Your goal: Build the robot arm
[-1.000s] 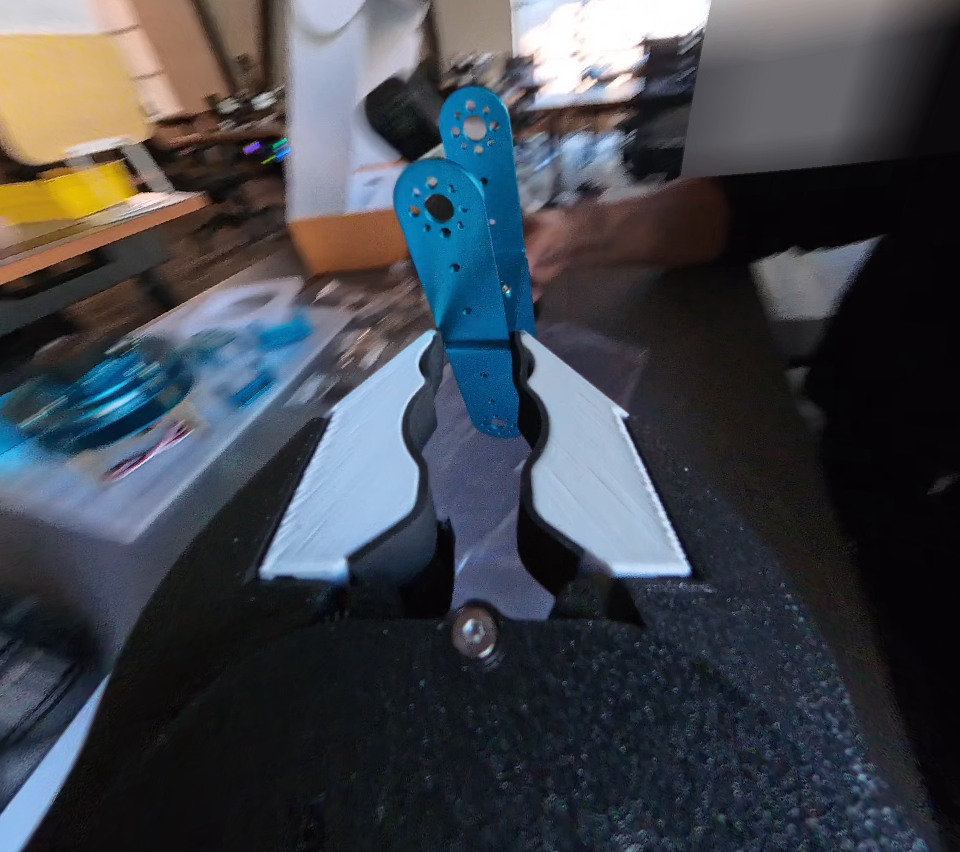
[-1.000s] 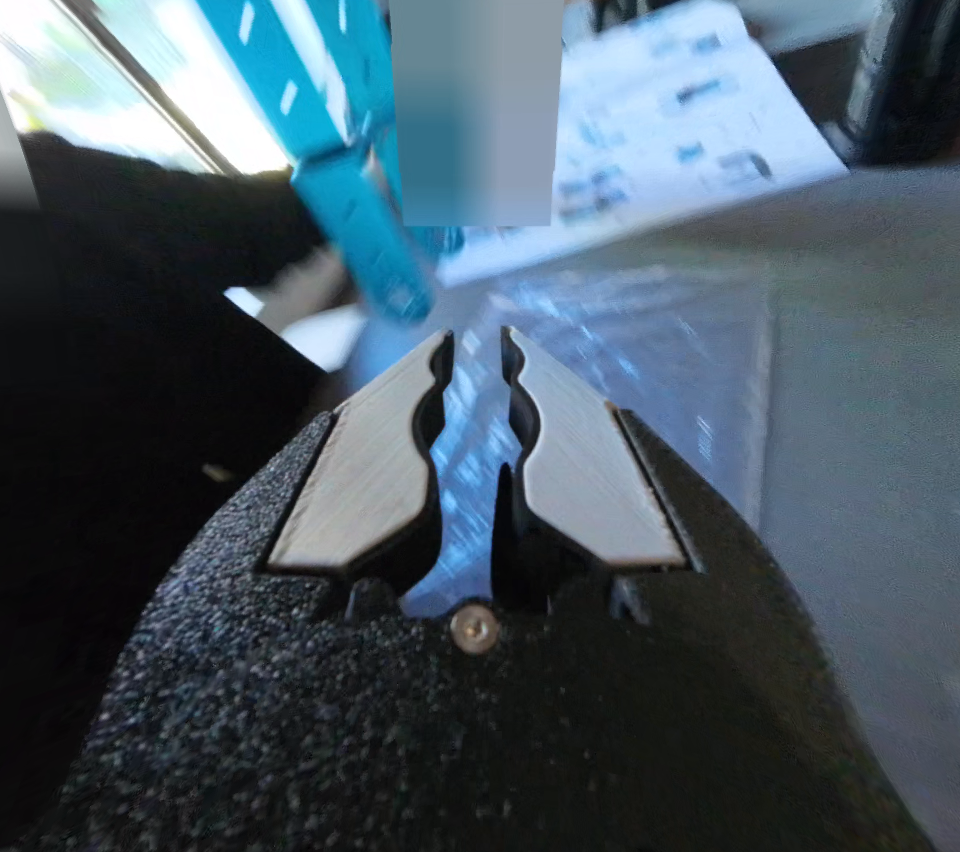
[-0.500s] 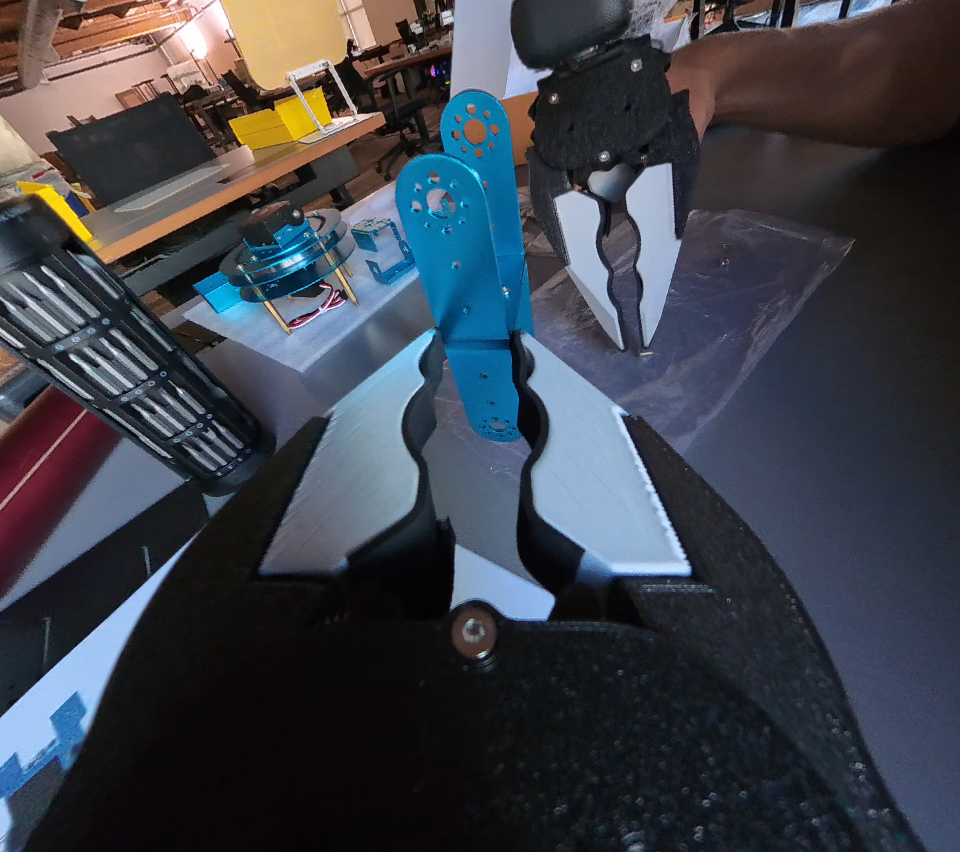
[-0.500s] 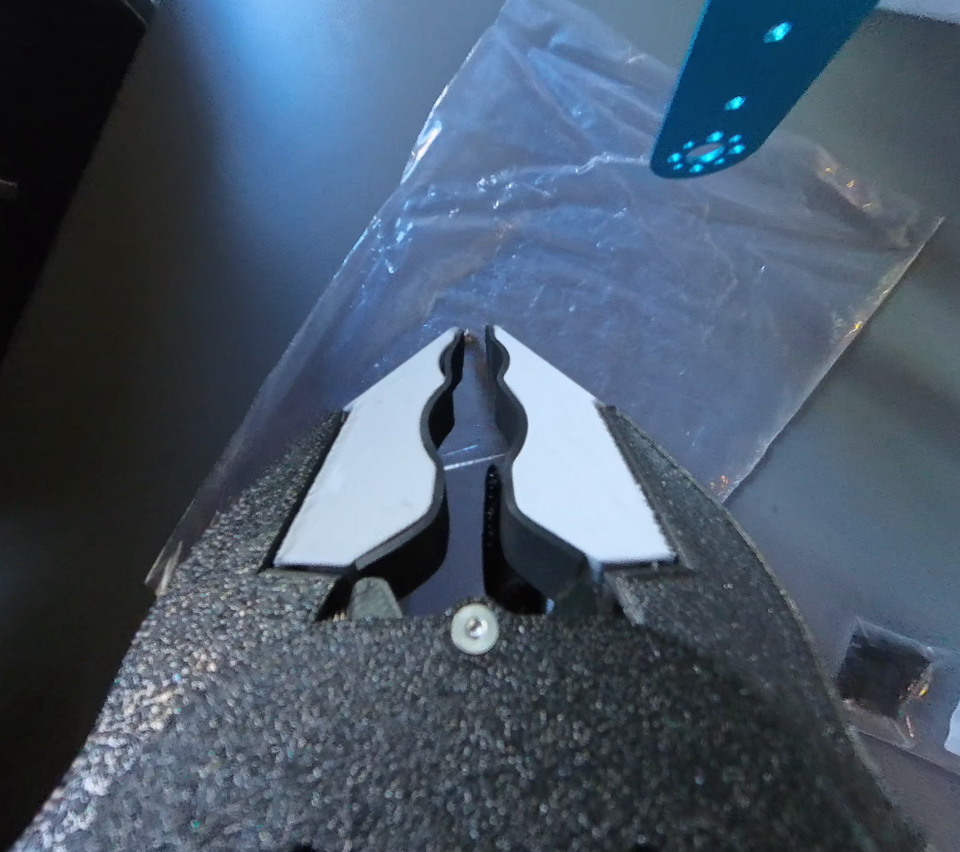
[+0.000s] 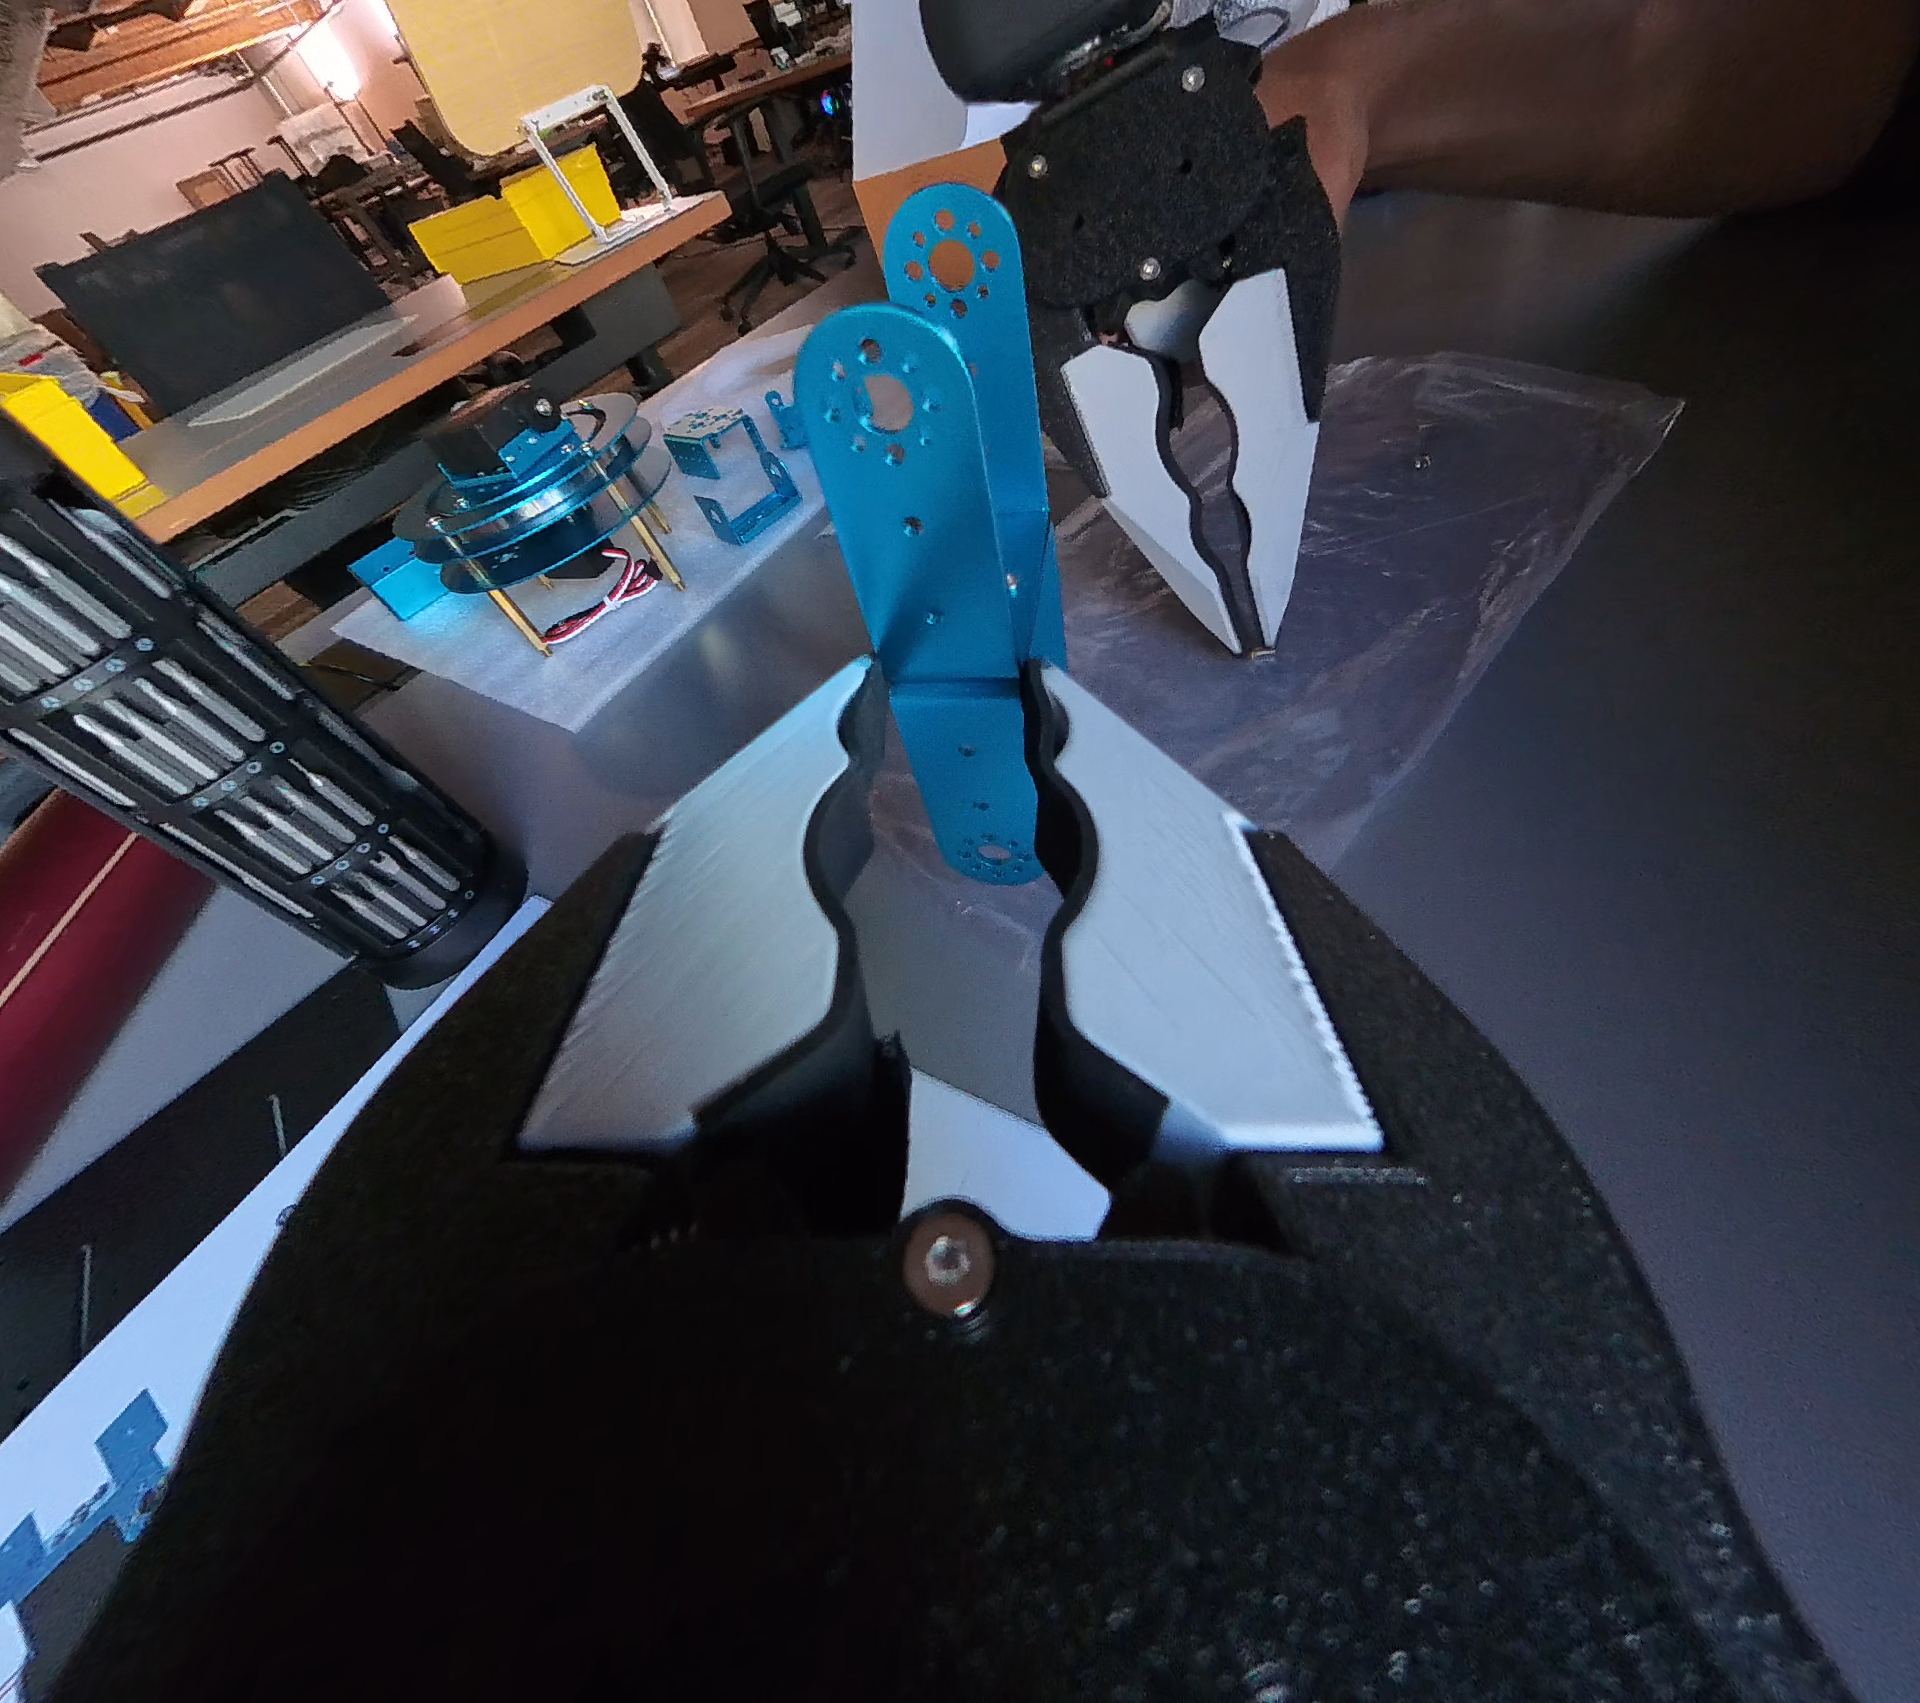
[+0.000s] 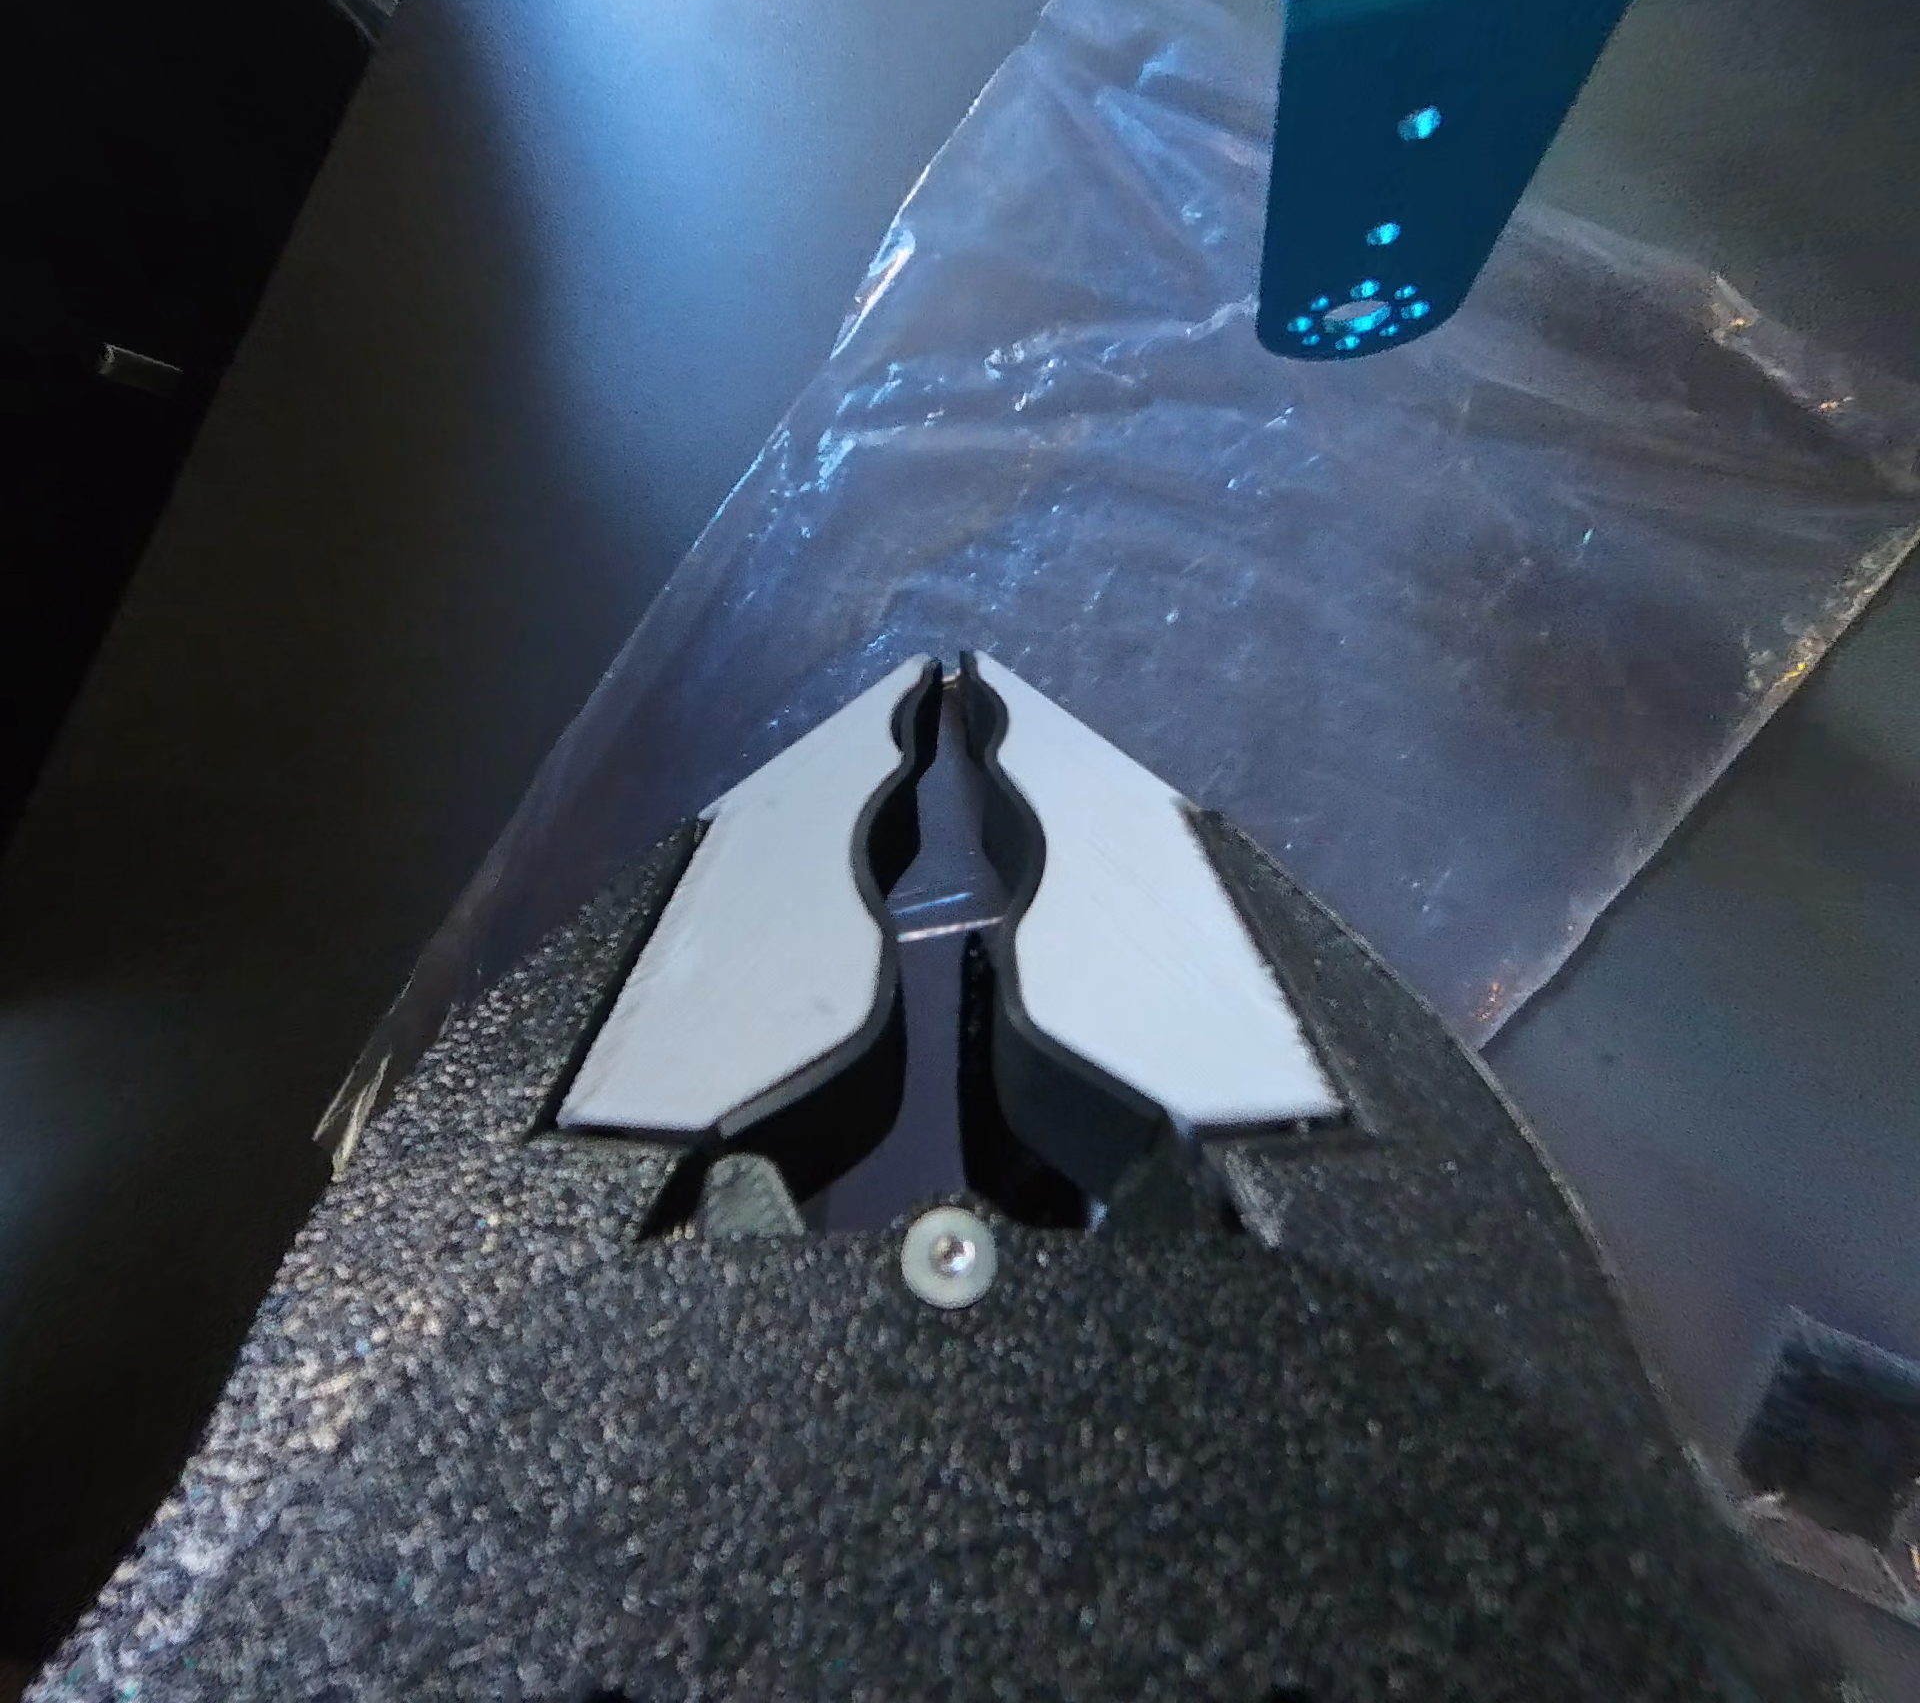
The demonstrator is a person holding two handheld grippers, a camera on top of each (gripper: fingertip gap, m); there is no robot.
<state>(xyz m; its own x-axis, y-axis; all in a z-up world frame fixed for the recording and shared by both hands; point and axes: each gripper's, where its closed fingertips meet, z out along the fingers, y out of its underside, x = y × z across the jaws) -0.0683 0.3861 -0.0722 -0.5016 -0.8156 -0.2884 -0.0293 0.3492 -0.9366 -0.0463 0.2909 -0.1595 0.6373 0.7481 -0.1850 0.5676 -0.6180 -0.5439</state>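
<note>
Blue bracket (image 5: 961, 614) pinched in left claw (image 5: 954, 697), right claw (image 6: 951, 666) nipping something tiny (on plastic bag (image 6: 1247, 562))

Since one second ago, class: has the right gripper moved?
Yes: the right gripper has dropped toward the clear plastic bag; its tips now touch it.

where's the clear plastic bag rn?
The clear plastic bag lies flat on the dark table, under the right hand-held gripper, whose tips meet at its edge; the blue bracket hangs above it.
</note>
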